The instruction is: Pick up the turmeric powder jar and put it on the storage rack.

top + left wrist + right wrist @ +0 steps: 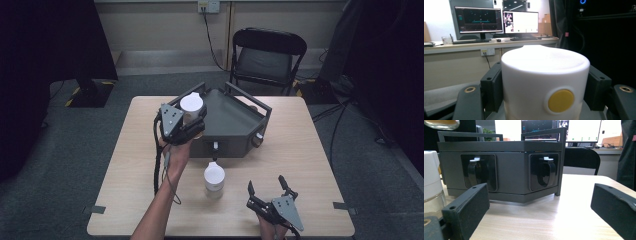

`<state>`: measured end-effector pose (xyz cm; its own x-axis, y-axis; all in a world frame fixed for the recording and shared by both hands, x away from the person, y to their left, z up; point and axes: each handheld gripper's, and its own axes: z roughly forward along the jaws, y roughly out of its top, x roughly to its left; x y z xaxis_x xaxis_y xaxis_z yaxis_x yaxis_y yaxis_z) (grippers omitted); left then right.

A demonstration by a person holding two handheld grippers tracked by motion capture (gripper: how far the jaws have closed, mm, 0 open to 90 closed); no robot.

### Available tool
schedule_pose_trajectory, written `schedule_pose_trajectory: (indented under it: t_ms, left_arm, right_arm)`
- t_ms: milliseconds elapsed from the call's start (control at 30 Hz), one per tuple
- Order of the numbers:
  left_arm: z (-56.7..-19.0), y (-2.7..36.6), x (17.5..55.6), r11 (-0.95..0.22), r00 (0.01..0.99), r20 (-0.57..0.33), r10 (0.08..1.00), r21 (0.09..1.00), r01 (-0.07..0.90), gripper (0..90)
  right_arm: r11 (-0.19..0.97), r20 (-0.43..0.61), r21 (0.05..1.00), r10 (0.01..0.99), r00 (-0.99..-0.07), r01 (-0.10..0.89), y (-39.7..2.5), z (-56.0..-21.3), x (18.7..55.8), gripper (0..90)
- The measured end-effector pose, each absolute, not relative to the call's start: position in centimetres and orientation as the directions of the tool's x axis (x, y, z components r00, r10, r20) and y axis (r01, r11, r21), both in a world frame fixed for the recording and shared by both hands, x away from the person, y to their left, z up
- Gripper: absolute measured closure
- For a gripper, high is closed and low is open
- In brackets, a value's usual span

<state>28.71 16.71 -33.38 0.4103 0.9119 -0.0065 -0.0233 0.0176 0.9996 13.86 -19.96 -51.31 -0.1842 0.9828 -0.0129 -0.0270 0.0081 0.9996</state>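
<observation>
A white-capped jar [192, 107] is clamped between the jaws of the left gripper [186, 119] — lifted off the table [300, 150], at the near-left edge of the grey rack [235, 125]. A second jar [214, 178] stands nearer (untouched). The right gripper [268, 190] is held wide open — empty.

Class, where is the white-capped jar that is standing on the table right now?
In the high view, the jar stands upright on the table, just in front of the grey box, apart from the open right hand-held gripper.
</observation>
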Motion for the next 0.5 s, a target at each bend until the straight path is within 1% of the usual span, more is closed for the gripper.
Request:
schedule_pose_trajectory:
  t_ms: [133,300,500]
  left_arm:
    - [-33.7,15.9,29.6,0.002,0.396,0.009,0.918,1.000,-0.027,30.8]
    - [-34.2,15.5,30.7,0.015,0.385,-0.003,0.923,0.999,-0.029,30.8]
    - [-34.7,15.1,31.8,0.004,0.381,-0.001,0.925,1.000,-0.006,30.8]
  right_arm:
    - [0.009,-0.013,1.000,0.983,-0.184,-0.027,-20.0,-51.3,13.9,0.8]
    - [0.008,-0.013,1.000,0.983,-0.184,-0.027,-20.0,-51.3,13.9,0.8]
    - [0.008,-0.012,1.000,0.983,-0.184,-0.027,-20.0,-51.3,13.9,0.8]
